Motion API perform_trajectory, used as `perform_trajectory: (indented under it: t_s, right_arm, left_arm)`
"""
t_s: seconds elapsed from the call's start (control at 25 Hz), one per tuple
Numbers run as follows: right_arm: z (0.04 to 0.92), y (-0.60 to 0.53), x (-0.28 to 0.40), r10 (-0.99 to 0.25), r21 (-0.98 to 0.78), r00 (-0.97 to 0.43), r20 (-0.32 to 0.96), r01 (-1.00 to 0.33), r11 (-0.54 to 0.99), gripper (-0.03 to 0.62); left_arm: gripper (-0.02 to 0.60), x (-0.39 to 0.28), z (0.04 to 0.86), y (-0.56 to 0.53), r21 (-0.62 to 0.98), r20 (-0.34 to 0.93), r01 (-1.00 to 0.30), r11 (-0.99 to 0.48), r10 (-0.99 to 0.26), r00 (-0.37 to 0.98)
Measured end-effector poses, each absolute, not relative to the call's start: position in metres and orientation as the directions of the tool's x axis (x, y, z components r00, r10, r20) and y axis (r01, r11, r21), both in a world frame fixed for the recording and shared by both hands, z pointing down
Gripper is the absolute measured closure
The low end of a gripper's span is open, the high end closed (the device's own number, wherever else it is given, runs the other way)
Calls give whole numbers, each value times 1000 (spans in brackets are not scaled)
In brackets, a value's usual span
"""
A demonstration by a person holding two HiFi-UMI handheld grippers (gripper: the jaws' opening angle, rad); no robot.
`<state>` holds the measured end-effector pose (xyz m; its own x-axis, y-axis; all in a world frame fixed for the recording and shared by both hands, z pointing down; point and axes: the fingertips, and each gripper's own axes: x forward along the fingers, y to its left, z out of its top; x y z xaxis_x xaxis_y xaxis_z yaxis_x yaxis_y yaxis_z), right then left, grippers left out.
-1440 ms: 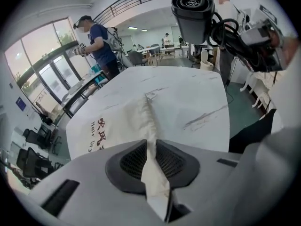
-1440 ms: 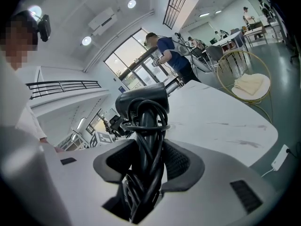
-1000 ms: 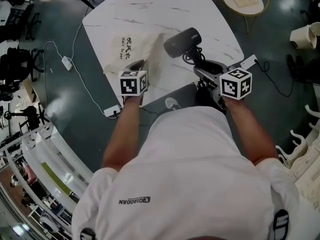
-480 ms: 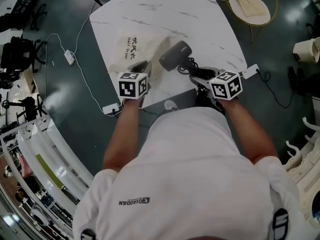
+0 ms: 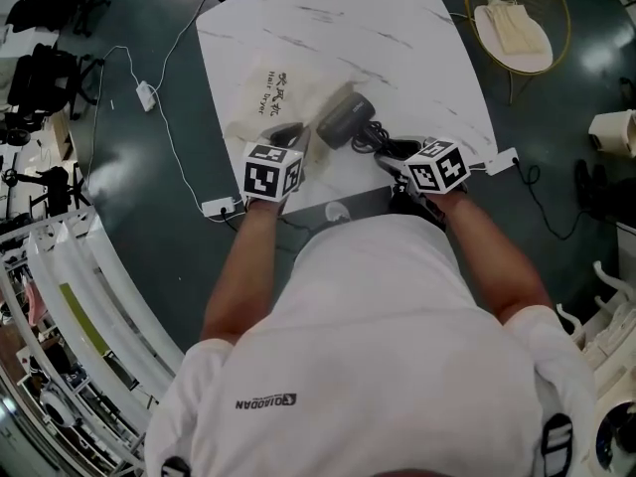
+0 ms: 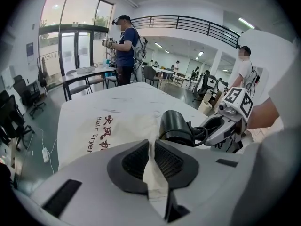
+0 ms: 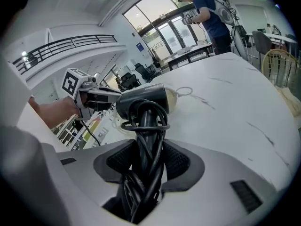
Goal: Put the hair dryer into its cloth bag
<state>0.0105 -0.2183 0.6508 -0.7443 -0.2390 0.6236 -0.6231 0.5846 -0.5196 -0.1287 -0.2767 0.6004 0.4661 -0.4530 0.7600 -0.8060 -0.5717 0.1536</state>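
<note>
The left claw (image 5: 290, 135), nearly closed, pinches the bag (image 5: 273, 92) hem, likely to lift its mouth off the counter (image 5: 417, 48). The right claw (image 5: 393, 152), jaws wide, clamps the dryer (image 5: 345, 122) round its cord (image 7: 143, 126) and handle, with the nose at that mouth.

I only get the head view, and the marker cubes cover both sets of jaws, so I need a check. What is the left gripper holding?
Observer: The left gripper is shut on a fold of the cloth bag, near its edge.
Operator: And the right one?
Observer: The right gripper is shut on the hair dryer, low down, where the black cord is wound round it and sits between the pads.
</note>
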Motion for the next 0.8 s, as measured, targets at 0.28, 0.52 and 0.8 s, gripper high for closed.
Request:
perform_trajectory:
  t_s: [0.28,0.52,0.8]
  right_arm:
    - [667,-229,-6,-157,-502,-736,659,-585,637,388]
    - [671,-247,-24,-125,-456,-721,682,-552,698,388]
    - [668,-278,-46,-104,-401,-712,694,-503,766,388]
  left_arm:
    - [518,-124,597,-274,154,757,-805,-573,-455,469]
    - [518,-122,593,-275,156,755,-816,-557,-466,462]
    - [518,-120,586,-281,162,748,-833,-528,-485,453]
